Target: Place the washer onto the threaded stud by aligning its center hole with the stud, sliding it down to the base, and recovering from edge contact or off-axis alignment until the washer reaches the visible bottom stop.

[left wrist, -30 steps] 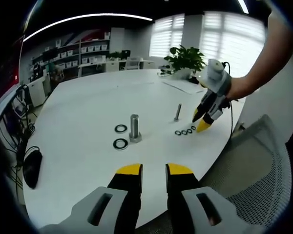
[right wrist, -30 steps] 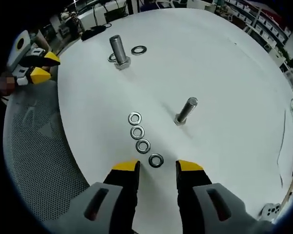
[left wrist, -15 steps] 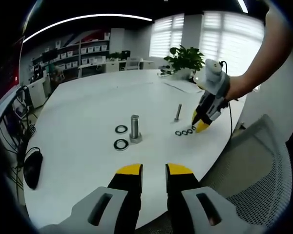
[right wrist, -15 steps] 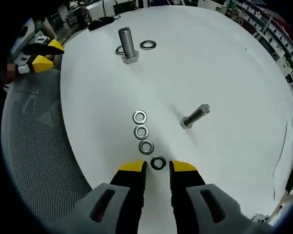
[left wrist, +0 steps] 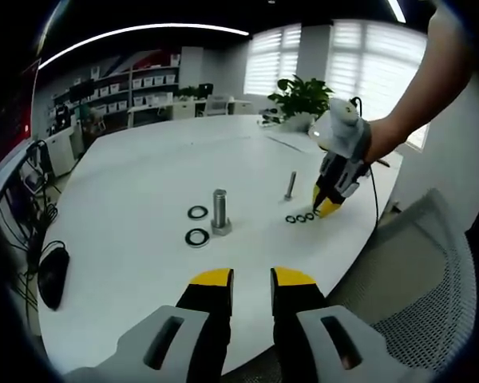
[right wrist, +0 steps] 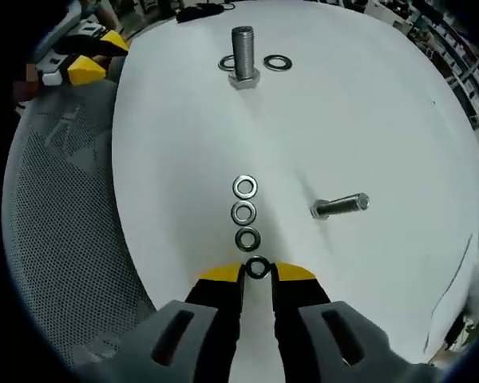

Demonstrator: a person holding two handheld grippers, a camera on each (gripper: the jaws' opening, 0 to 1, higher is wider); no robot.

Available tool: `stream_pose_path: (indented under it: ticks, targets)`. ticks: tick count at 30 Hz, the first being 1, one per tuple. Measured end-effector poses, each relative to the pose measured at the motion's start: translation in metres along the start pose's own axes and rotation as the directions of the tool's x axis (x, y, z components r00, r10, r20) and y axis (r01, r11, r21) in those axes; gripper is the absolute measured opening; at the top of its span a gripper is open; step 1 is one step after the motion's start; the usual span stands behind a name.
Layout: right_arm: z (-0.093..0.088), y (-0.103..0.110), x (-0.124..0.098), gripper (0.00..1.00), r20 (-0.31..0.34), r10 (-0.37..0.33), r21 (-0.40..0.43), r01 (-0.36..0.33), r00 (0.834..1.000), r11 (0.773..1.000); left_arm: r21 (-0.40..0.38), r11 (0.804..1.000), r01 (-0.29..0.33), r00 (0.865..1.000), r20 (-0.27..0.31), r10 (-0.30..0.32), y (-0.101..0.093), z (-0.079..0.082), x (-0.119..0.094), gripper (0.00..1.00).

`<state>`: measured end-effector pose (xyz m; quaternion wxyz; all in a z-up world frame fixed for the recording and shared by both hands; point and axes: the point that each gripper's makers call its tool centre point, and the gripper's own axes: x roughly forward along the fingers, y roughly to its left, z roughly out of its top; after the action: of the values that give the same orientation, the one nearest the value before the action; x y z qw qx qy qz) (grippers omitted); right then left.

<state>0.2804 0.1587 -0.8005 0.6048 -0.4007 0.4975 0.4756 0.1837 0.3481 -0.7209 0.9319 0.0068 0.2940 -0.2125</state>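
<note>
In the right gripper view, the right gripper sits low over the near edge of a round white desk, its yellow-tipped jaws pinched on the nearest washer of a row of four; the other three washers lie in a line just beyond. A slim threaded stud stands near that row, and toward the far edge a thick bolt stands between two larger washers. In the left gripper view, the left gripper hovers off the desk's near edge, jaws slightly apart and holding nothing.
</note>
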Motion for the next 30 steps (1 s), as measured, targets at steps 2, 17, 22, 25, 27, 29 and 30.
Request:
stream_pose_path:
  ticks: [2, 17, 22, 25, 27, 29, 30]
  targets:
    - [0.0010, -0.0001, 0.0002, 0.16, -0.032, -0.005, 0.014, 0.005, 0.999, 1.000, -0.001, 1.000, 0.001, 1.000, 0.001, -0.001, -0.0001, 0.0003, 0.0000, 0.16]
    - [-0.0002, 0.0003, 0.0007, 0.15, -0.151, -0.029, -0.047, 0.022, 0.988, 0.999, -0.003, 1.000, -0.002, 1.000, 0.004, 0.002, 0.0004, 0.0008, 0.0002, 0.16]
    - [-0.0015, -0.0003, -0.0012, 0.14, -0.107, -0.033, -0.023, 0.031, 0.994, 0.999, -0.002, 1.000, -0.003, 1.000, 0.005, 0.003, 0.0006, 0.0011, 0.0002, 0.16]
    - [-0.0005, -0.0014, -0.0002, 0.14, -0.094, -0.027, -0.017, 0.026, 0.995, 1.000, -0.002, 1.000, -0.002, 1.000, 0.006, 0.002, 0.0006, 0.0011, 0.0001, 0.16]
    - [0.0000, -0.0013, -0.0001, 0.14, -0.091, -0.020, -0.010, 0.019, 0.996, 1.000, -0.002, 1.000, -0.002, 1.000, 0.005, 0.002, 0.0007, 0.0009, 0.0001, 0.16]
    - [-0.0001, -0.0016, 0.0002, 0.13, -0.083, -0.016, 0.000, 0.016, 0.996, 1.000, -0.003, 1.000, -0.001, 1.000, 0.001, 0.001, 0.0008, 0.0004, 0.0004, 0.16]
    - [-0.0002, -0.0016, 0.0001, 0.13, -0.081, -0.015, 0.001, 0.015, 0.997, 1.000, -0.003, 1.000, -0.001, 1.000, 0.001, 0.001, 0.0008, 0.0003, 0.0005, 0.16]
